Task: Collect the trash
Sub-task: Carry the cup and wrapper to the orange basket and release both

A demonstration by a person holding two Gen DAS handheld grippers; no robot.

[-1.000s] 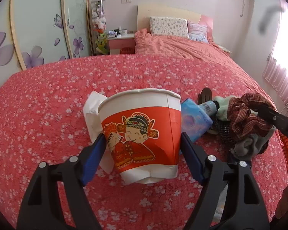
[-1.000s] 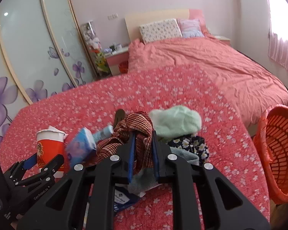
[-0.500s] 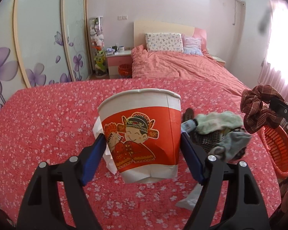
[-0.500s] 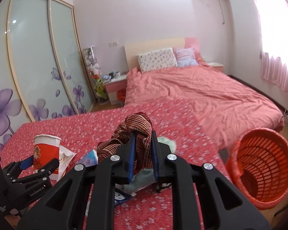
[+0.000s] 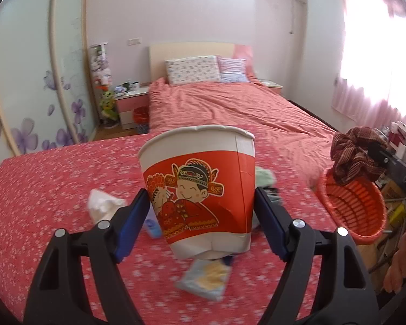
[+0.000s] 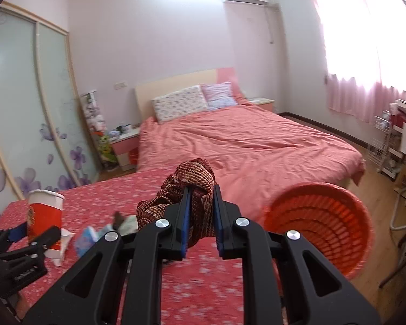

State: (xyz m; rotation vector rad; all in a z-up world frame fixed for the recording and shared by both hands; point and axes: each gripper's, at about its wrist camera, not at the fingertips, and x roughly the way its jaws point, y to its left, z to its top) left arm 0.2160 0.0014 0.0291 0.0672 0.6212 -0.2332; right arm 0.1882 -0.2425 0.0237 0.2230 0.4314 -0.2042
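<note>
The left gripper (image 5: 201, 211) is clamped on the paper cup (image 5: 200, 189), the right gripper (image 6: 201, 216) on the striped cloth (image 6: 192, 189). To drop them cleanly, it is best to bring each one above the orange basket (image 6: 322, 222) before opening the jaws.

Basket (image 6: 322, 224) is sitting on the floor just right of the table (image 6: 100, 200). Tissue (image 5: 102, 203) and packet (image 5: 203, 276) are lying on the table, left of the basket. Bed (image 6: 243, 140) is standing behind the basket.
</note>
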